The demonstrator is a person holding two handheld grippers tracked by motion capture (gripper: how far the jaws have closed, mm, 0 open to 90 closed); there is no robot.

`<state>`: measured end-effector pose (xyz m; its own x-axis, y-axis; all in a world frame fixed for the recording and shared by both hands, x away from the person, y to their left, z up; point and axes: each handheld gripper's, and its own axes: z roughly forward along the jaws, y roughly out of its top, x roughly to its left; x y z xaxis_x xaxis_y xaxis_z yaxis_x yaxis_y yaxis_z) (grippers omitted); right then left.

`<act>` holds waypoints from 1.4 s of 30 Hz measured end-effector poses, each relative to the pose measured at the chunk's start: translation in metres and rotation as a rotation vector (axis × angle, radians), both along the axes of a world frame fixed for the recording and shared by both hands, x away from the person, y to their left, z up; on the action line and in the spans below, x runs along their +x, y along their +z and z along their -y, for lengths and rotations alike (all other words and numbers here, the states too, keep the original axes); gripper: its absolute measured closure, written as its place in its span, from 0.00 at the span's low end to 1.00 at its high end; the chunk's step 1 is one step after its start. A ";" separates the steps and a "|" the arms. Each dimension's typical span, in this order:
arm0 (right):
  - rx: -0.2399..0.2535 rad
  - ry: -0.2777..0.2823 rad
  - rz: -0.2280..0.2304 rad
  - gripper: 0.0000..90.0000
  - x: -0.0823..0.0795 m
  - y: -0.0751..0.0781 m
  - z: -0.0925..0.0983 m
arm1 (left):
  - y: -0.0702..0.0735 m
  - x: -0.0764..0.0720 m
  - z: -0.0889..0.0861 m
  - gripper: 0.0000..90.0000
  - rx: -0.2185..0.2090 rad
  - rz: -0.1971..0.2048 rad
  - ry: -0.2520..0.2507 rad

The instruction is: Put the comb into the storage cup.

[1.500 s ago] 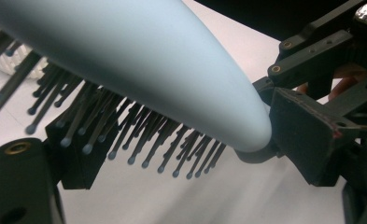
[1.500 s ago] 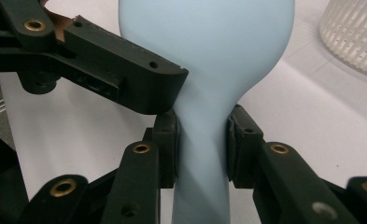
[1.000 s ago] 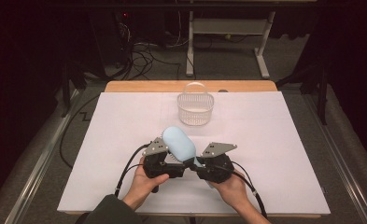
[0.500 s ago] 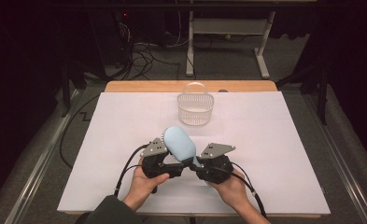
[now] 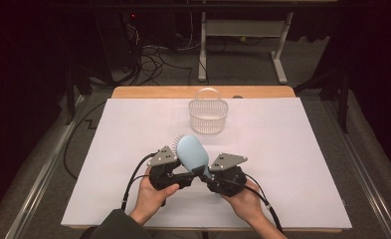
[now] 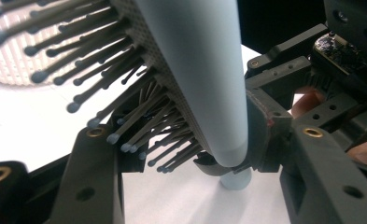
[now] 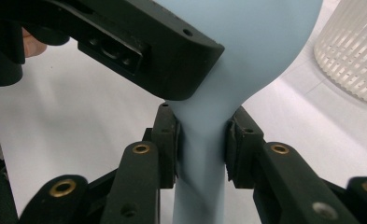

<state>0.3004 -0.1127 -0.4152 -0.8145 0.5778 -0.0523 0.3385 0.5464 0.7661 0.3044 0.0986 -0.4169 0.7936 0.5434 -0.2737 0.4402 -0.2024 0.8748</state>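
The light blue hairbrush (image 5: 192, 152) was held low over the near middle of the white table sheet (image 5: 292, 149), its paddle head raised and tilted away from the person. In the high view its handle was hidden between the two grippers, and the bristles could be made out only as a thin fringe at the head's far left edge.

The right gripper (image 7: 202, 140) was seen clamped on the brush's neck just below the head, both pads pressed flat against the blue plastic. The lower end of the handle was cut off by the bottom of the right gripper view.

The left gripper (image 6: 190, 140) was seen with its jaws having just been closing about the lower part of the head: one jaw lay against the smooth back, the other stood among the bristle tips. Whether that bristle-side pad pressed firmly could not be made out, as the bristles and the head covered it.

The left hand (image 5: 150, 196) and the right hand (image 5: 243, 201) were seen near the sheet's front edge, the forearms cut off by the frame.

The white slatted basket (image 5: 208, 115) stood upright near the far edge, well apart from the brush. Bare sheet lay between them and to either side of the grippers.
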 end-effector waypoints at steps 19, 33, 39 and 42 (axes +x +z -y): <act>0.047 0.036 -0.037 0.78 0.002 0.003 0.001 | 0.001 0.005 -0.010 0.60 -0.067 -0.065 -0.054; 0.103 0.035 -0.093 0.66 0.006 0.004 0.005 | 0.004 0.006 -0.016 0.61 -0.097 -0.074 -0.064; 0.126 0.026 -0.096 0.57 0.006 0.005 0.010 | 0.007 0.006 -0.024 0.61 -0.107 -0.059 -0.041; 0.135 0.027 -0.084 0.52 0.005 0.005 0.014 | 0.008 0.007 -0.026 0.61 -0.110 -0.052 -0.030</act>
<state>0.3056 -0.1269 -0.4098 -0.8279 0.5531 0.0929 0.3908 0.4502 0.8029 0.3110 0.1246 -0.4089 0.7923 0.4840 -0.3714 0.4809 -0.1207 0.8685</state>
